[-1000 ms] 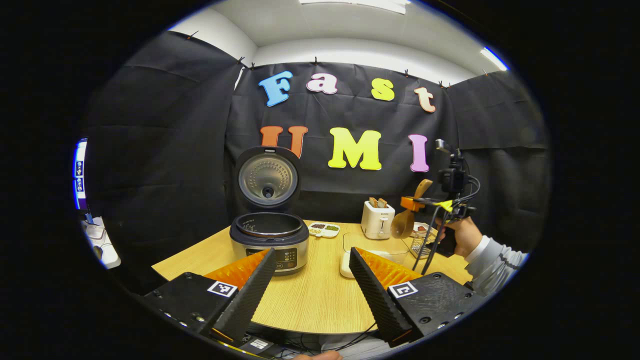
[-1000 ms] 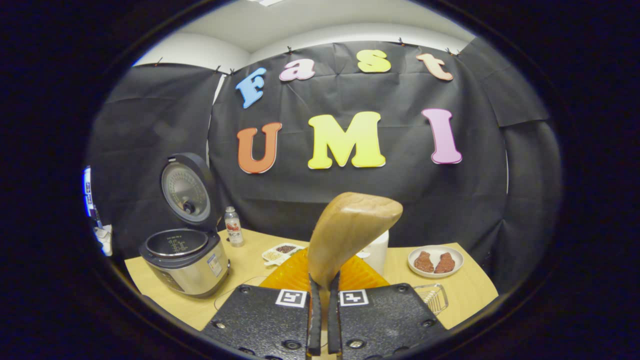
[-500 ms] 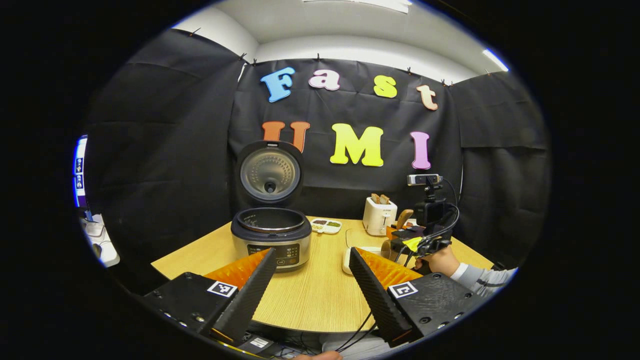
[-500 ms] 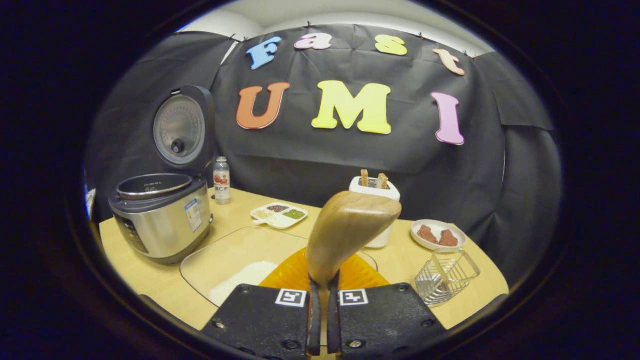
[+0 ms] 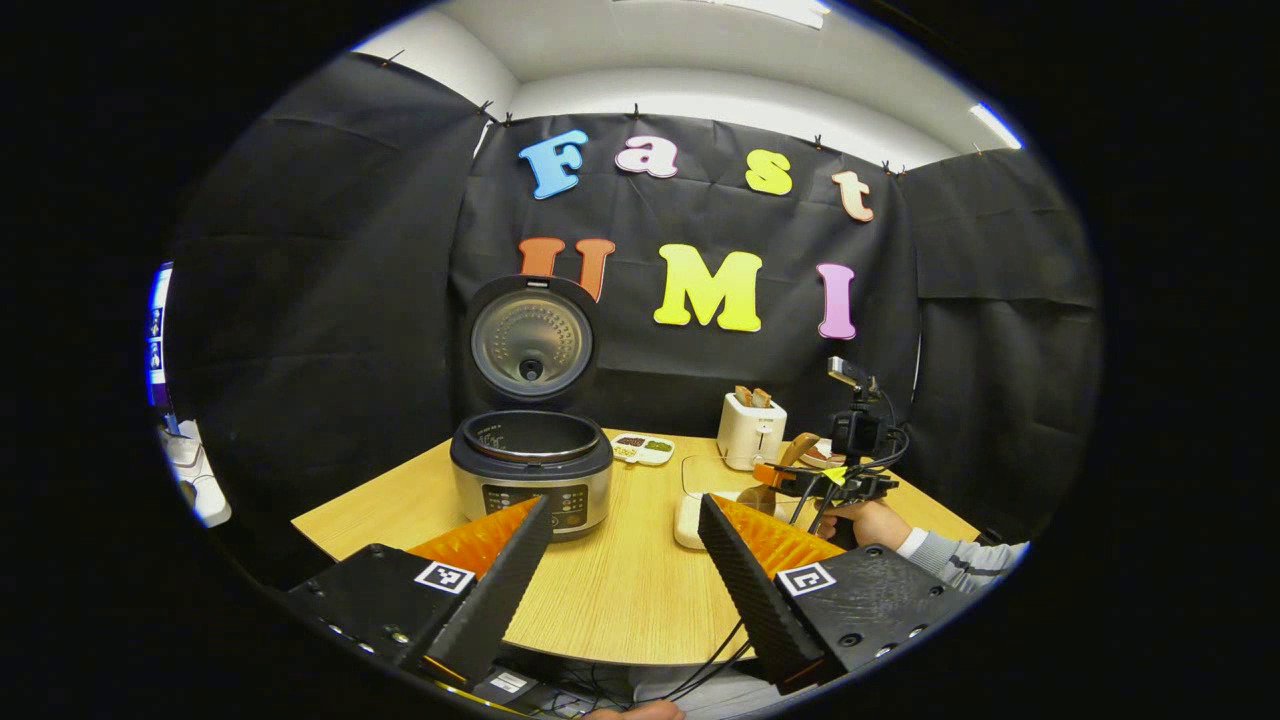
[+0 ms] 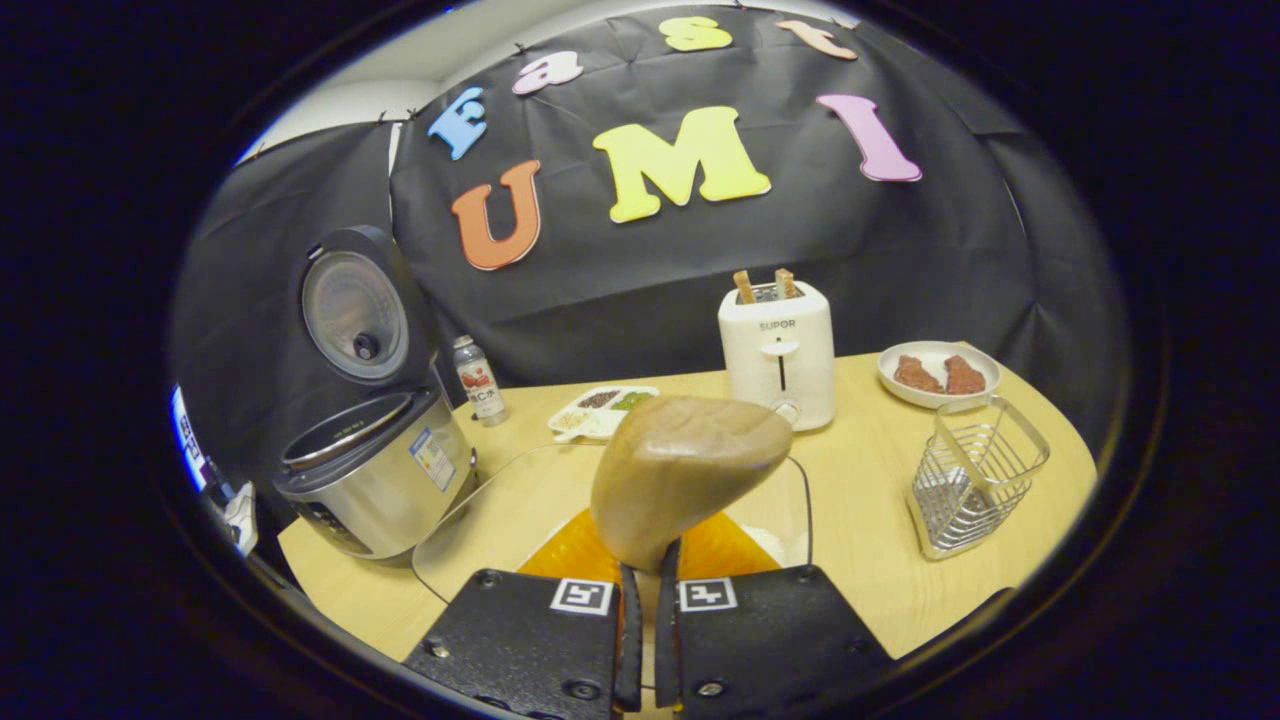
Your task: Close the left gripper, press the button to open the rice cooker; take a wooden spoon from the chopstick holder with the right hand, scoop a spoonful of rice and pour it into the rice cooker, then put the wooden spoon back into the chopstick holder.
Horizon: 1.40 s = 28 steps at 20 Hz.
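Observation:
The rice cooker (image 5: 530, 470) stands open on the wooden table (image 5: 620, 590), its lid (image 5: 530, 340) upright; it also sits at the left (image 6: 375, 470). My left gripper (image 5: 622, 510) hovers open and empty in front of it. My right gripper (image 6: 645, 575) is shut on the wooden spoon (image 6: 685, 470), whose bowl points forward over the glass dish (image 6: 470, 485) of rice. From the left gripper view, the right gripper (image 5: 790, 480), held by a hand (image 5: 870, 520), is low over that dish (image 5: 695, 505). The wire chopstick holder (image 6: 975, 470) stands empty at the right.
A white toaster (image 6: 778, 350) with bread stands behind the dish. A plate of meat (image 6: 935, 372) lies at the far right. A small bottle (image 6: 475, 380) and a divided tray (image 6: 600, 410) sit near the cooker. Cables hang below the table's front edge (image 5: 700, 660).
My right gripper has come down with the spoon from above the chopstick holder to low over the glass dish, tilting forward. The left gripper has stayed about where it was, still open.

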Each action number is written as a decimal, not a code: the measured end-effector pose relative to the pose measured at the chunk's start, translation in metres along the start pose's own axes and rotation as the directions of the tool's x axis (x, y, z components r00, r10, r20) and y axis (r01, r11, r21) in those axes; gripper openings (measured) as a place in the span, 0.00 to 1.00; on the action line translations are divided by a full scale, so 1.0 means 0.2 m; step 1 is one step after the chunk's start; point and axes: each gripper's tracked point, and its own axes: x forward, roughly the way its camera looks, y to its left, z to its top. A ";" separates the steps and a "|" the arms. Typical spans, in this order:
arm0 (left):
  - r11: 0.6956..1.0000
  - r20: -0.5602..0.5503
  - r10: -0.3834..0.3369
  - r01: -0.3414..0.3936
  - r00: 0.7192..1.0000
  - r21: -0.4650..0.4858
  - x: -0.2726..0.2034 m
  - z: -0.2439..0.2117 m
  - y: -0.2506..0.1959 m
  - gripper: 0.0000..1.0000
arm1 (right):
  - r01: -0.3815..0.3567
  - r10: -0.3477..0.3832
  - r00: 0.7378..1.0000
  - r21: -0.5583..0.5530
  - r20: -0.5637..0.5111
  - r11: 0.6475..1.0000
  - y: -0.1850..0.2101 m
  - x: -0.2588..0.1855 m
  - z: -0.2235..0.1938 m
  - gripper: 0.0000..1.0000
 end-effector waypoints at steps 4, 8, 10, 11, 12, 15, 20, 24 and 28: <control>1.000 -0.010 -0.012 0.012 1.000 0.013 0.01 -0.02 -0.02 0.95 | -0.061 0.065 0.997 0.115 -0.035 0.991 0.04 0.02 0.00 0.11; 1.000 -0.019 -0.016 0.016 1.000 0.020 0.00 -0.03 -0.02 0.95 | -0.138 0.146 0.989 0.317 -0.003 0.938 0.06 0.02 0.06 0.10; 1.000 -0.016 -0.013 0.013 1.000 0.023 0.00 -0.02 0.00 0.95 | -0.180 0.187 0.982 0.419 0.025 0.890 0.06 0.01 0.09 0.10; 1.000 -0.015 -0.008 0.009 1.000 0.024 -0.01 -0.02 0.01 0.95 | -0.191 0.198 0.980 0.451 0.032 0.872 0.05 0.01 0.10 0.10; 1.000 -0.015 -0.005 0.006 1.000 0.022 -0.01 -0.03 0.02 0.95 | -0.196 0.204 0.978 0.471 0.035 0.860 0.04 0.00 0.10 0.10; 1.000 -0.023 -0.001 0.001 1.000 0.015 -0.01 -0.05 0.03 0.95 | -0.208 0.197 0.977 0.521 0.078 0.828 0.01 -0.03 0.14 0.10; 0.999 -0.033 0.004 -0.003 0.999 0.038 0.00 -0.08 0.05 0.95 | -0.261 0.205 0.965 0.654 0.162 0.710 -0.03 -0.08 0.19 0.10; 0.997 -0.011 0.011 -0.010 1.000 0.070 -0.03 -0.04 0.06 0.95 | -0.316 0.222 0.948 0.731 0.226 0.605 -0.07 -0.13 0.23 0.10; 0.997 0.030 0.010 -0.013 1.000 0.079 -0.06 0.02 0.08 0.95 | -0.364 0.255 0.929 0.800 0.270 0.478 -0.02 -0.16 0.29 0.10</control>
